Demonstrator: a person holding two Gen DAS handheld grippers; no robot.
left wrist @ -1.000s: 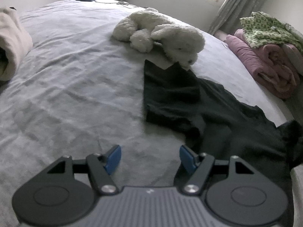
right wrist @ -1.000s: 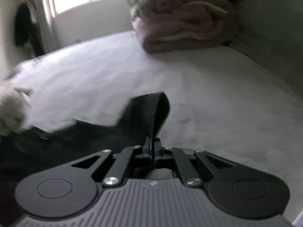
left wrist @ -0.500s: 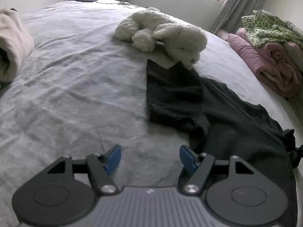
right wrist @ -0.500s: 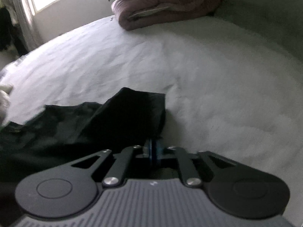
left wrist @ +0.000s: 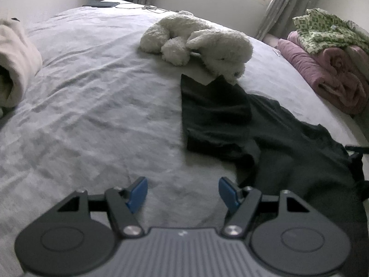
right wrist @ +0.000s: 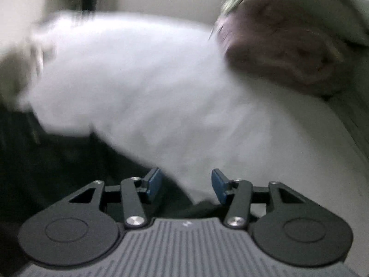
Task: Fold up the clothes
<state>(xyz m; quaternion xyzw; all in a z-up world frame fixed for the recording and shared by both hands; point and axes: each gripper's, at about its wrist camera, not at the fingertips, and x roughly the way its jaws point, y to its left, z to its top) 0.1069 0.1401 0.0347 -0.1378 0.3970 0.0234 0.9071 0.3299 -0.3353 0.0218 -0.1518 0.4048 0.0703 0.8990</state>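
The limp, light dark garment (left wrist: 265, 124) at centre-right wants pinching at an edge; left tongs (left wrist: 183, 192) wide and empty, right tongs (right wrist: 185, 182) opening, nothing gripped.

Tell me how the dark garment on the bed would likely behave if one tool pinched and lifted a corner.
The dark garment already lies rumpled and partly folded over, so it is probably floppy and would drape rather than hold shape. It looks thin, so likely light. On the wrinkled bedsheet it may drag rather than slide.
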